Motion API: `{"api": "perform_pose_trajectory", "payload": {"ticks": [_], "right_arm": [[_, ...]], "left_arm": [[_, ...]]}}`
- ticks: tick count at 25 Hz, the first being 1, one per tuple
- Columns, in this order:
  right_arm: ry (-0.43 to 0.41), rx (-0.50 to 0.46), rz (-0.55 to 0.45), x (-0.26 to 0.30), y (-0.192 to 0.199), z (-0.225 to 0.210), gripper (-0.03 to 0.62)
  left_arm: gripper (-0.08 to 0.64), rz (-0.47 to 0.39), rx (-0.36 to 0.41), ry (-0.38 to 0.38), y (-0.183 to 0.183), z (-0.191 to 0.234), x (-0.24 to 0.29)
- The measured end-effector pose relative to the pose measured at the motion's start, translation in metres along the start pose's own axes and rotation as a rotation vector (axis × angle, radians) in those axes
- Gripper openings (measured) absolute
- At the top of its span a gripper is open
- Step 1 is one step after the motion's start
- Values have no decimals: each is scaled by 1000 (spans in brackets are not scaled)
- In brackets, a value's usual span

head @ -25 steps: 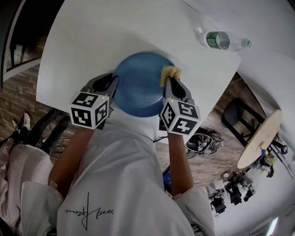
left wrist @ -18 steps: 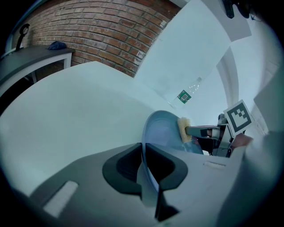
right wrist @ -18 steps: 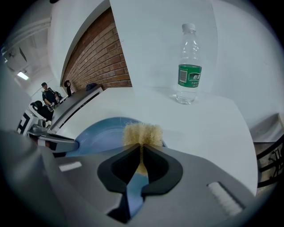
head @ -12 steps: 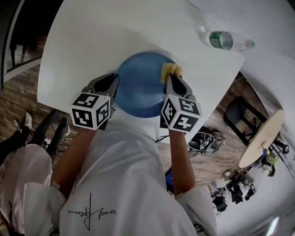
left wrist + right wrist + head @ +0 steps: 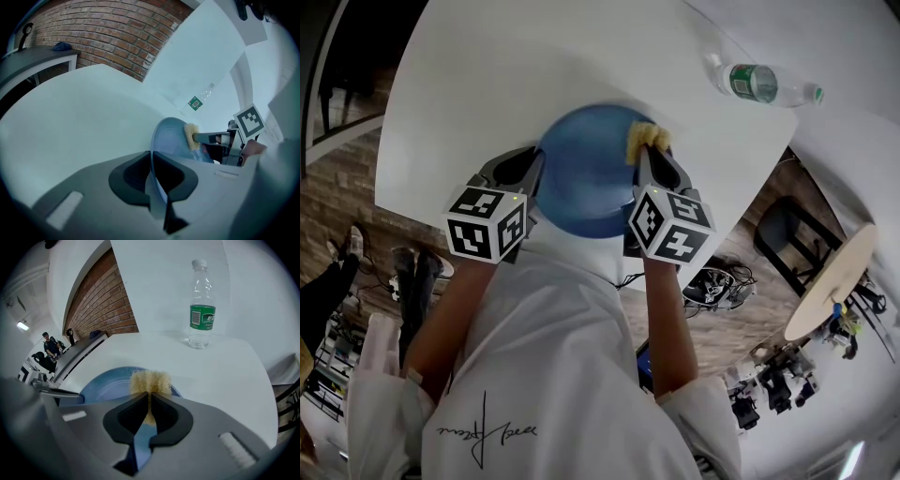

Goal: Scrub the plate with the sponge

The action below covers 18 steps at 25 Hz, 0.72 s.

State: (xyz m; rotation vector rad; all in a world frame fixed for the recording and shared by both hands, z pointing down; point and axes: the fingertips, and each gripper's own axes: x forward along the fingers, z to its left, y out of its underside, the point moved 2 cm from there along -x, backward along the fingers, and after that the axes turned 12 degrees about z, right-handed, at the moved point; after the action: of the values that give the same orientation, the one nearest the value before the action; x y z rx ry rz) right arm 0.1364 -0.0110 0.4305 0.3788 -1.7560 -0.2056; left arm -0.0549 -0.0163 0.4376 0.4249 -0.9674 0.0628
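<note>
At the near side of a white table, the head view shows the left gripper clamped on the rim of a blue plate while the right gripper pinches a yellow sponge at its far-right rim, a water bottle well apart. From the left gripper view, the thin rim sits between closed jaws, a sound hold for a stiff, probably slick dish. From the right gripper view, the soft sponge squashes between the jaws, with bare table ahead and the table's edge close at right.
</note>
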Motion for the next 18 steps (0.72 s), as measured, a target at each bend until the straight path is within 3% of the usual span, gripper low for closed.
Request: {"api": "perform_pose_trajectory", "payload": {"ticks": [18], "right_arm": [[-9, -48, 2, 8, -11, 14, 21]], "left_arm": [[30, -11, -11, -7, -3, 2, 1]]}}
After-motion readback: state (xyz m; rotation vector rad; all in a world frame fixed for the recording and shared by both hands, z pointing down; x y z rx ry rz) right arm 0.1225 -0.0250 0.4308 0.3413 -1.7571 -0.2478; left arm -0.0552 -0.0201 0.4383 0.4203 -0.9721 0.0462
